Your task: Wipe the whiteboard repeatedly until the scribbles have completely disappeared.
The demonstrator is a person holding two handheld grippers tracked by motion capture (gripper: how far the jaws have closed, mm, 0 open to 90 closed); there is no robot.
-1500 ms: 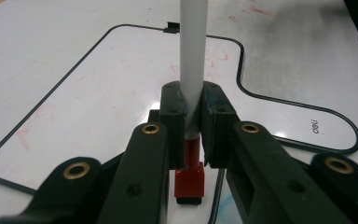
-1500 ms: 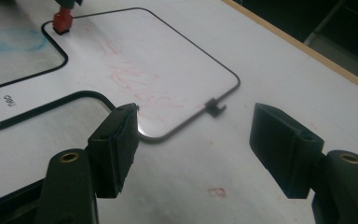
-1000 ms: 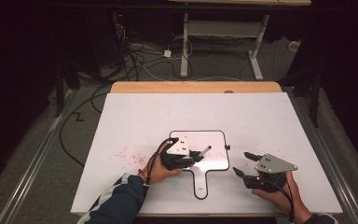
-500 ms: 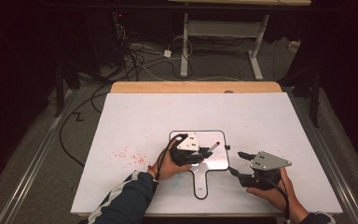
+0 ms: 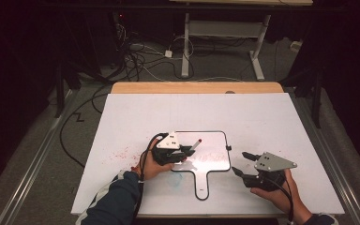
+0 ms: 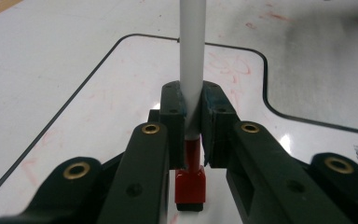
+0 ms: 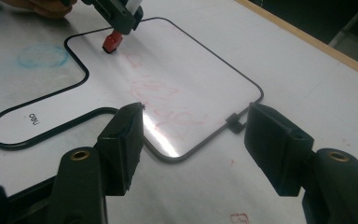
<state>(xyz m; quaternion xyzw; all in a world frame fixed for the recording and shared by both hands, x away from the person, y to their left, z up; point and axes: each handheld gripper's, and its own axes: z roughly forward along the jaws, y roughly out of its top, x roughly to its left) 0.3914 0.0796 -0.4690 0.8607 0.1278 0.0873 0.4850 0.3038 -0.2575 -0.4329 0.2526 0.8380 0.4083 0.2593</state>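
Starting at nine o'clock on the white worktop (image 5: 272,122), faint red smudges (image 5: 117,154) speckle the surface. Just right of them, the left claw (image 5: 187,150) is clamped on a white marker (image 6: 189,56) with a red cap end (image 6: 190,184); in the left gripper view the barrel sits pinched between the two black jaws, the red end toward the camera. The marker hangs over the nine o'clock part of a small paddle-shaped whiteboard (image 5: 213,157) with a thin black border, which lies flat near the worktop's middle, handle pointing to six o'clock. Pale red scrawl (image 7: 168,102) covers the board's face, too faint to read. On the handle a small printed word, seen upside down in the right gripper view, looks like "deli" (image 7: 34,119). A light blue ring-shaped smear (image 7: 42,55) marks the worktop just beside the handle. At three o'clock of the board, the right claw (image 5: 240,163) hovers with its jaws standing apart, nothing between them, pointing at the board's corner, where a small black clip (image 7: 235,122) sits on the border.
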